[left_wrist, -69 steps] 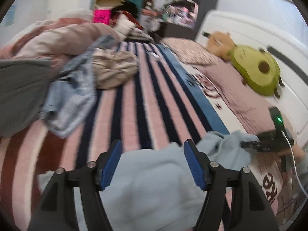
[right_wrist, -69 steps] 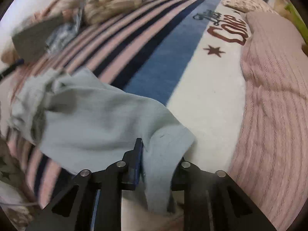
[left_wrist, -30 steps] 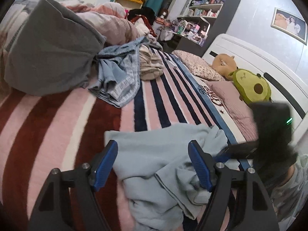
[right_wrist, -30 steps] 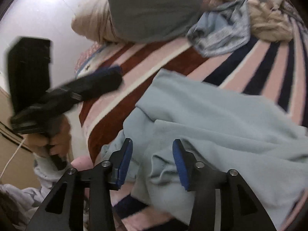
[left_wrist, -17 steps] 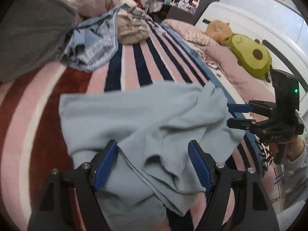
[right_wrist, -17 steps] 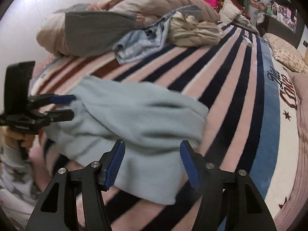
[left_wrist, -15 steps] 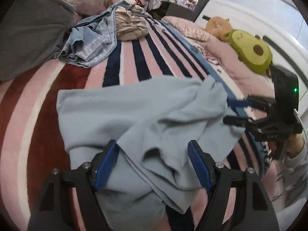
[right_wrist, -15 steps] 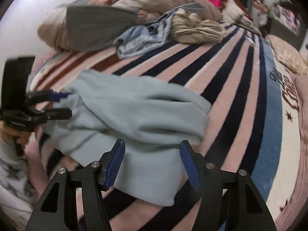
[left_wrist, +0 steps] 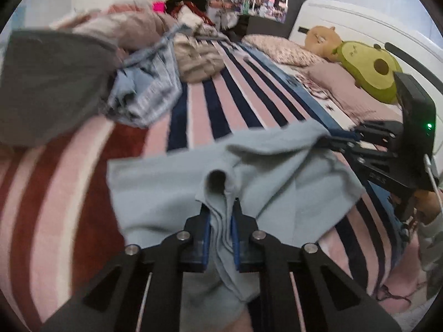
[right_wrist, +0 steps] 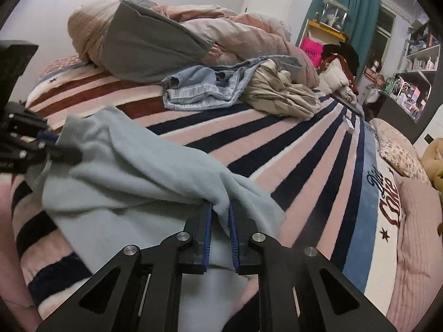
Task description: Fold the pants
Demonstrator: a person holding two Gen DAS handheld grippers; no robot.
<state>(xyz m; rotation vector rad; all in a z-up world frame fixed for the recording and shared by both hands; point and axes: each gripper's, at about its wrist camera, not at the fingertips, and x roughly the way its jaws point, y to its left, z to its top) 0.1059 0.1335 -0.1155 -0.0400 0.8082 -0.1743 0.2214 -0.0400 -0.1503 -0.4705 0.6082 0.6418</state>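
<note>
The light blue pants [left_wrist: 277, 177] lie crumpled on the striped blanket near the bed's front edge. My left gripper [left_wrist: 221, 221] is shut on a bunched fold of them. My right gripper [right_wrist: 220, 221] is shut on another fold of the pants [right_wrist: 133, 166] at their opposite end. In the left wrist view the right gripper [left_wrist: 340, 144] pinches the cloth's far right corner. In the right wrist view the left gripper [right_wrist: 55, 146] shows at the left edge, holding the cloth.
A grey and pink duvet [right_wrist: 155, 41] is heaped at the back left. Blue jeans [right_wrist: 205, 85] and a beige garment [right_wrist: 279, 91] lie beside it. Pink pillows [left_wrist: 346, 83] and an avocado plush [left_wrist: 371, 69] rest by the white headboard.
Both grippers were open over the pants half a second ago. Now each has closed on a fold of the cloth, and the cloth is pulled up between them.
</note>
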